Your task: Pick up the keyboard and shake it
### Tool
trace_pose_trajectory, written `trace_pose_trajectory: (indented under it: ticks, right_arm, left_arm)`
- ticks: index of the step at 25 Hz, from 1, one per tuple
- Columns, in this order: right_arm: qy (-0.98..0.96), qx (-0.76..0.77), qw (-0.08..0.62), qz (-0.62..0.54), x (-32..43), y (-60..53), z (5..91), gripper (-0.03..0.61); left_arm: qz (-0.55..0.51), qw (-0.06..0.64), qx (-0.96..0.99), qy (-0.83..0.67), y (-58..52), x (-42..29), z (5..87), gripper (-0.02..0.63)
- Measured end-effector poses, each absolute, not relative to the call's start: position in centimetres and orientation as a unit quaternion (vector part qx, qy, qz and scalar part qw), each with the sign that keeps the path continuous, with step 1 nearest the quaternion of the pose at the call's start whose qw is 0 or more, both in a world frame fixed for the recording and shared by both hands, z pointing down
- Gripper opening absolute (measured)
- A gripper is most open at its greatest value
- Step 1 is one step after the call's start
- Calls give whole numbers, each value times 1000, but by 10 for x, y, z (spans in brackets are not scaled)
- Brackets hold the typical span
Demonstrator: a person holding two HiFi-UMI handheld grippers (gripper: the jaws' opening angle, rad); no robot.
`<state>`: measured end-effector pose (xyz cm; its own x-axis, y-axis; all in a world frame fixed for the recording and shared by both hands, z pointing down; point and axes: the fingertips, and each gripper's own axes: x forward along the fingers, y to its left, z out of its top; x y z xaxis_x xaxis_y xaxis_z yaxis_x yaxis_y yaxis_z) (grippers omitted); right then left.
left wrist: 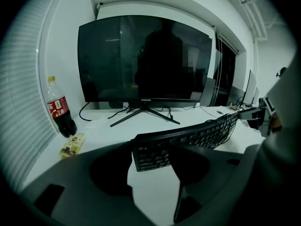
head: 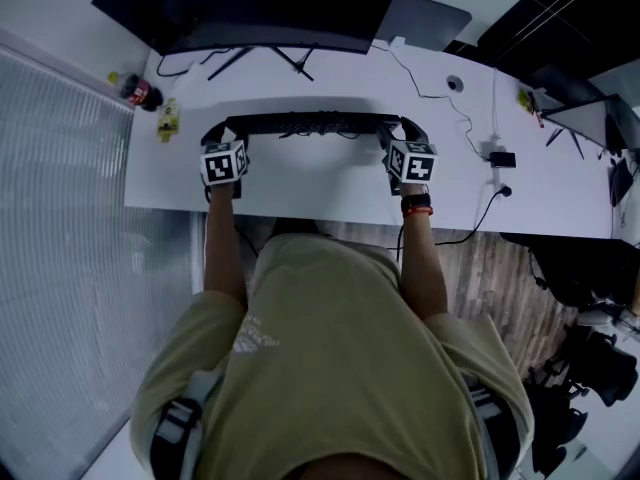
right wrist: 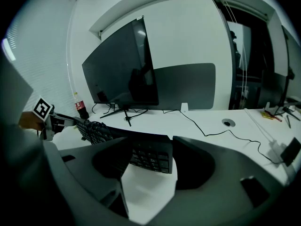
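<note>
A black keyboard [head: 310,125] stretches across the white desk [head: 330,193] in front of the monitor, and it seems to hang a little above the desktop. My left gripper [head: 222,138] is shut on its left end, which sits between the jaws in the left gripper view, keyboard [left wrist: 153,155], gripper [left wrist: 151,167]. My right gripper [head: 405,136] is shut on the right end. In the right gripper view the keyboard [right wrist: 151,158] fills the gap between that gripper's [right wrist: 148,166] jaws, and the left gripper's marker cube [right wrist: 42,108] shows at the far end.
A wide dark monitor [head: 250,8] on a splayed stand stands behind the keyboard. A cola bottle [head: 135,90] and a snack packet [head: 168,120] lie at the desk's left end. A cable runs to a black adapter [head: 502,158] on the right. A window blind lies left.
</note>
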<state>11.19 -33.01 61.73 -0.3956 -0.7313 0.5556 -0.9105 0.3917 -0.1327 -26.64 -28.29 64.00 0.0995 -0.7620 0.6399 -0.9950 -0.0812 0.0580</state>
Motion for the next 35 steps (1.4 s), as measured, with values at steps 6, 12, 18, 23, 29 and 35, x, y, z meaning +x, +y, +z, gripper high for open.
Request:
trace_pose_trajectory:
  ticks: [6, 12, 18, 23, 29, 35]
  right_arm:
    - [-810, 508, 207, 208, 113, -319, 618, 270]
    - [-810, 509, 207, 205, 115, -312, 618, 272]
    - [-814, 502, 211, 199, 115, -301, 620, 273]
    - [-818, 499, 209, 194, 115, -291, 621, 275]
    - [-821, 495, 213, 190, 118, -278, 625, 276]
    - [-822, 489, 222, 188, 120, -267, 631, 276]
  left_arm:
    - [234, 253, 691, -636, -270, -268, 644, 250]
    - [234, 252, 689, -638, -264, -267, 645, 250]
    - [227, 254, 687, -642, -249, -266, 647, 250]
    - [224, 258, 684, -645, -236, -265, 650, 250]
    - [222, 258, 680, -649, -223, -262, 651, 250]
    - [220, 259, 677, -653, -211, -260, 656, 250]
